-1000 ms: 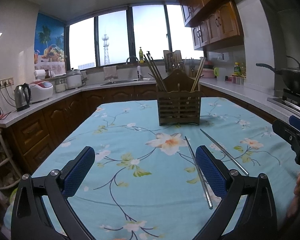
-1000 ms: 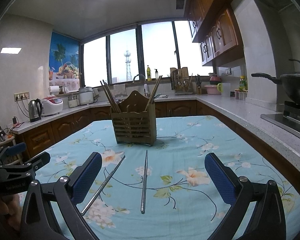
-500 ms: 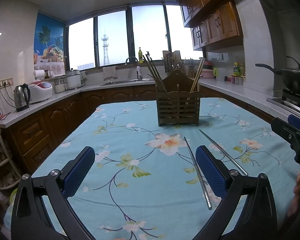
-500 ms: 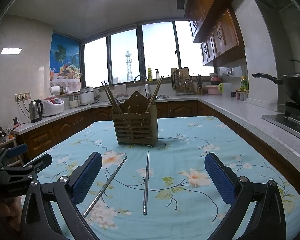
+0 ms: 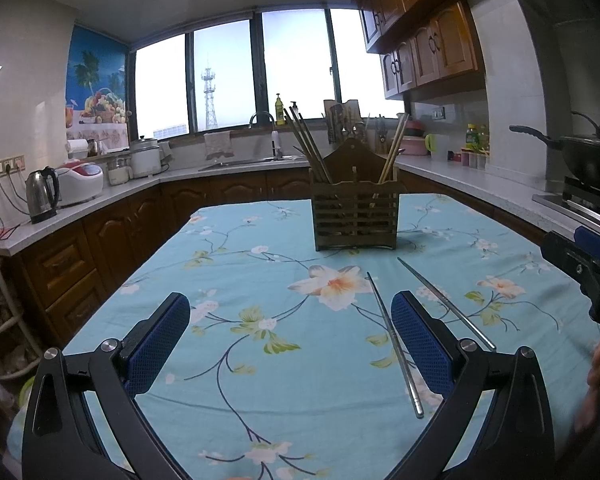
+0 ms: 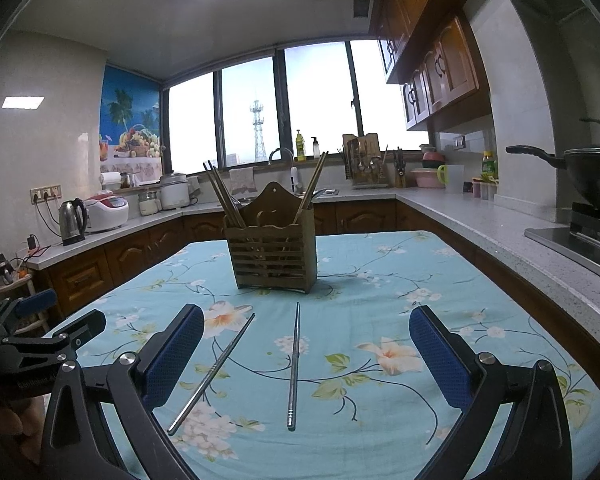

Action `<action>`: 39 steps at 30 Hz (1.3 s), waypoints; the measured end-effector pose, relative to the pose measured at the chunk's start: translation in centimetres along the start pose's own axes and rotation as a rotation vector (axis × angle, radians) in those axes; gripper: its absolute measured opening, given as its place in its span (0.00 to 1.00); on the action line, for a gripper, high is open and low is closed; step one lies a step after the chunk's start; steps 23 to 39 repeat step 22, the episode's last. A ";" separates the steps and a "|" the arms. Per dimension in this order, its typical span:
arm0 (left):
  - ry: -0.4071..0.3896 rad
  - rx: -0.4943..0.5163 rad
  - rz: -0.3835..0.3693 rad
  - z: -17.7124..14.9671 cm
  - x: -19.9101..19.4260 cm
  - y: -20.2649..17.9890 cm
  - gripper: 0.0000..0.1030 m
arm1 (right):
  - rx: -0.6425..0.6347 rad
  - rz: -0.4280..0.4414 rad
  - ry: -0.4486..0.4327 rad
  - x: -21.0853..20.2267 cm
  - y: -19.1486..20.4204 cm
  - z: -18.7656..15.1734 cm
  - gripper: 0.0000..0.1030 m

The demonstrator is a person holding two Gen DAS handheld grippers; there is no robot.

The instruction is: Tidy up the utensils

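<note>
both tongs, left gripper (image 5: pixel 290 336) and right gripper (image 6: pixel 306 350), stay released, probably edging nearer; two metal chopsticks (image 6: pixel 293 364) lie before the wooden holder (image 6: pixel 271 256), not yet picked up.

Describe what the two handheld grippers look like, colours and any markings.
The left gripper and the right gripper look alike: black angular finger arms with slot cutouts and silver pivot screws, each tipped with a blue pad textured in a fine dotted mesh. The left gripper's body, seen from the right wrist view, carries small white lettering too blurred to read. No cables show.
</note>
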State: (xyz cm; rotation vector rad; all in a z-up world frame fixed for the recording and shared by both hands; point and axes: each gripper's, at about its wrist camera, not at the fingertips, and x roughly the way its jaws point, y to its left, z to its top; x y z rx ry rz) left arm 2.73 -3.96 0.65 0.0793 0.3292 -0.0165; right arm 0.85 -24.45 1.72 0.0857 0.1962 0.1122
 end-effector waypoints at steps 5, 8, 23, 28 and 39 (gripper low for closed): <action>0.003 -0.002 -0.002 0.0 0.2 0.0 1.00 | -0.001 -0.001 0.000 0.1 0.0 -0.1 1.00; 0.003 -0.006 -0.004 -0.1 0.2 -0.1 1.00 | -0.003 -0.002 0.002 0.1 -0.1 -0.1 1.00; -0.001 -0.014 -0.034 0.7 0.1 0.3 1.00 | 0.001 -0.001 0.016 0.7 0.2 0.4 1.00; -0.001 -0.014 -0.034 0.7 0.1 0.3 1.00 | 0.001 -0.001 0.016 0.7 0.2 0.4 1.00; -0.001 -0.014 -0.034 0.7 0.1 0.3 1.00 | 0.001 -0.001 0.016 0.7 0.2 0.4 1.00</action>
